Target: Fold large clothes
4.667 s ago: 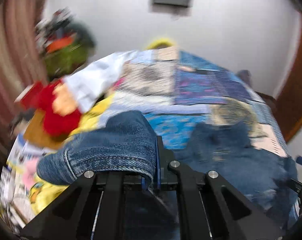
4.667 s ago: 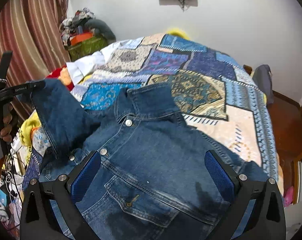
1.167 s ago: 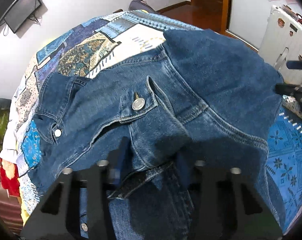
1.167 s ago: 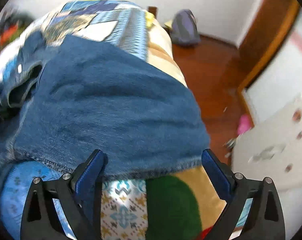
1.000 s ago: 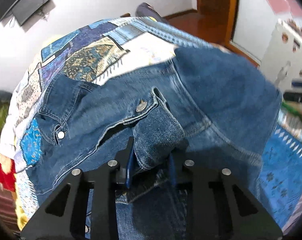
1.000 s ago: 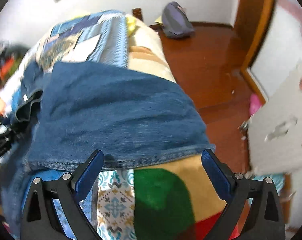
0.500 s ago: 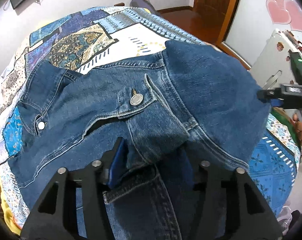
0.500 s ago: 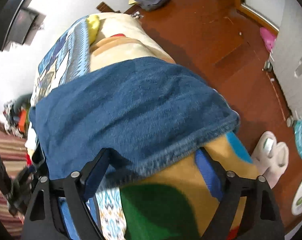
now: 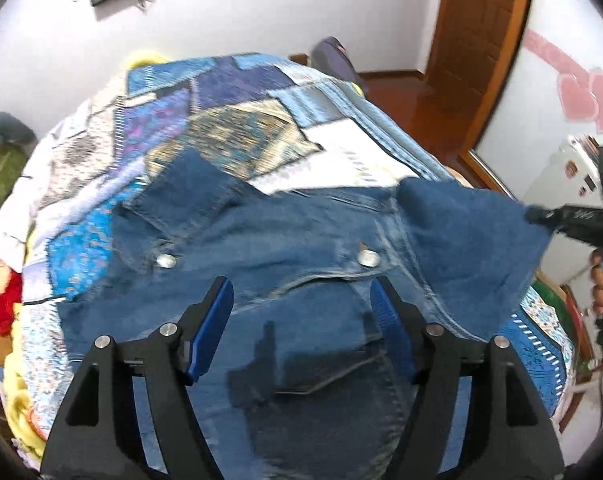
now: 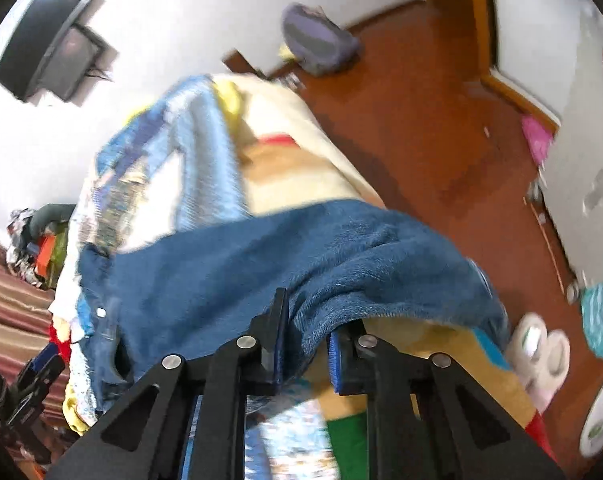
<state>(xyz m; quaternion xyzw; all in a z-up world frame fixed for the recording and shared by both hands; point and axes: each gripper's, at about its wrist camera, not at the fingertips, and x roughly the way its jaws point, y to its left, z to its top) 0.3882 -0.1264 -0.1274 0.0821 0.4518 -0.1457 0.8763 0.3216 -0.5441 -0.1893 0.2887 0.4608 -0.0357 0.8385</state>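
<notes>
Left wrist view: denim jacket (image 9: 285, 248), spread on bed (image 9: 237, 136).
Left gripper (image 9: 301, 320): released, jaws just widened, above jacket.
Right gripper (image 10: 305, 344): clenched on jacket hem.

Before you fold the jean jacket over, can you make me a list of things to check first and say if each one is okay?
1. Right tongs pinching the denim jacket's edge: ok, fabric bunched between the pads.
2. Left tongs let go: ok, they have just been opening and stand apart above the jacket.
3. Jacket on the patchwork bedspread: ok.
4. Jacket lying flat: not ok, the gripped side is lifted.
5. Grip strong enough: cannot tell.
</notes>
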